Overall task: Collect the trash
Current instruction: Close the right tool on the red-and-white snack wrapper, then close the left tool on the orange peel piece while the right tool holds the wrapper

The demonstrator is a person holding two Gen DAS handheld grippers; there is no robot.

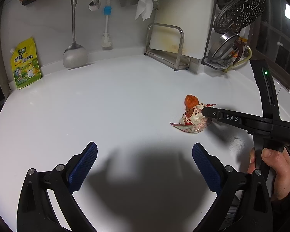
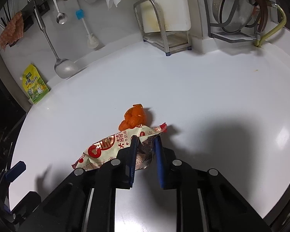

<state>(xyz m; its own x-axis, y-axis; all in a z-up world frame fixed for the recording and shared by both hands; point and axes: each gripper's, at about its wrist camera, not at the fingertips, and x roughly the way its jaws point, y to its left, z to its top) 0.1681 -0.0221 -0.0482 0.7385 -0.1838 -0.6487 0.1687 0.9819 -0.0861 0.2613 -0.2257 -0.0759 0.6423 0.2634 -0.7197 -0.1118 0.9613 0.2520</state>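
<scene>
Cream-and-red snack wrapper [image 2: 104, 148] is lying crumpled on the white countertop [image 2: 203, 96], roughly mid-counter, with Chinese print on it; I can make out 喜 and 牛奶味 plus a small "LOVE" tag, and there's a big red ring logo too. Right behind it, touching its far edge, sits a scrunched-up orange wrapper [image 2: 134, 117].

Right gripper [image 2: 146, 140] has its blue pads pinched down narrow on the right end of the snack wrapper, so a fold of it is squeezed between them while the rest is still on the counter. From the left wrist view you can read "DAS" on the side of that gripper, with a green light on its handle and a hand [image 1: 274, 172] wrapped around the grip.

Left gripper [image 1: 145, 154] is spread wide with nothing between the pads, hovering over bare counter in front of the wrapper and well apart from it.

Further out: a yellow-green seasoning pouch [image 1: 26, 63] with a cartoon chicken leans against the back wall at the left; its label looks like 鸡精调味料. Next along are a hanging steel ladle [image 1: 74, 56], a spoon [image 1: 94, 3] and a blue-handled brush [image 1: 107, 29]. A metal rack [image 1: 165, 46] holds a white cutting board [image 1: 183, 15], and the dish rack [image 1: 222, 60] at the right has a perforated steamer plate [image 1: 239, 13] and a pot lid stood in it
</scene>
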